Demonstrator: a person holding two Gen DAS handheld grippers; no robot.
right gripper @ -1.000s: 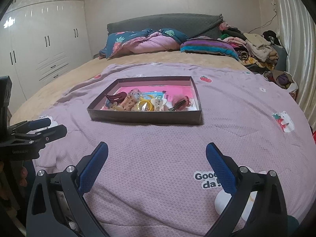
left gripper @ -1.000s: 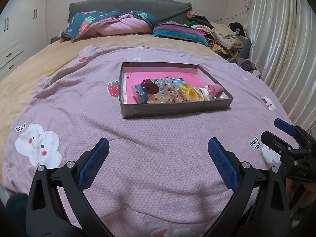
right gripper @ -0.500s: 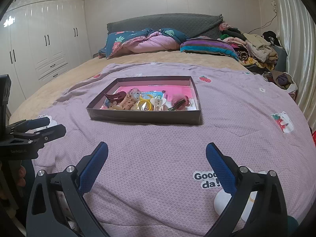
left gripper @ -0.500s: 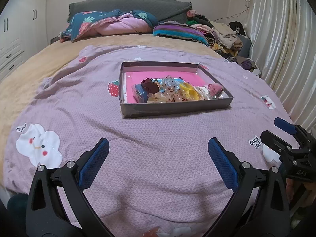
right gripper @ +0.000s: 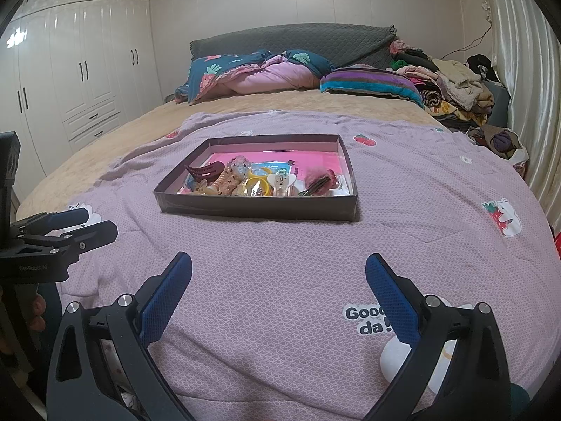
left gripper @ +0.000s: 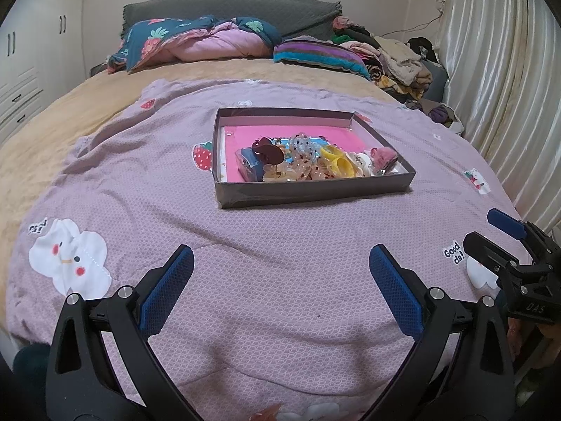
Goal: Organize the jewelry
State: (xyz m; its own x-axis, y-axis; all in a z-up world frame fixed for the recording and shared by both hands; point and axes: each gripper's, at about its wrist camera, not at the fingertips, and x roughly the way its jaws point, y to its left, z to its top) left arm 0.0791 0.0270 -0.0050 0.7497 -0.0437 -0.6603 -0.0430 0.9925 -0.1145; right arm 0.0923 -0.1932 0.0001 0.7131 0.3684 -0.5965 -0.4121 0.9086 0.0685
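A shallow dark box [left gripper: 308, 193] with a pink floor lies on the purple blanket in the middle of the bed; it also shows in the right wrist view [right gripper: 252, 207]. In it lies a heap of hair clips and trinkets: a dark red claw clip [left gripper: 268, 151], yellow rings [left gripper: 338, 163], a pink fluffy clip [left gripper: 384, 154]. My left gripper [left gripper: 280, 277] is open and empty, well short of the box. My right gripper [right gripper: 278, 287] is open and empty too, near the bed's front edge. Each gripper shows at the edge of the other's view.
The purple blanket [left gripper: 140, 189] covers the near half of the bed. Pillows and a folded quilt [left gripper: 203, 44] lie at the headboard. A pile of clothes [left gripper: 396, 59] sits at the back right. A curtain [left gripper: 498, 70] hangs on the right, wardrobes [right gripper: 70, 70] on the left.
Both grippers stay open. The views have shifted very slightly; the box and its contents have not moved.
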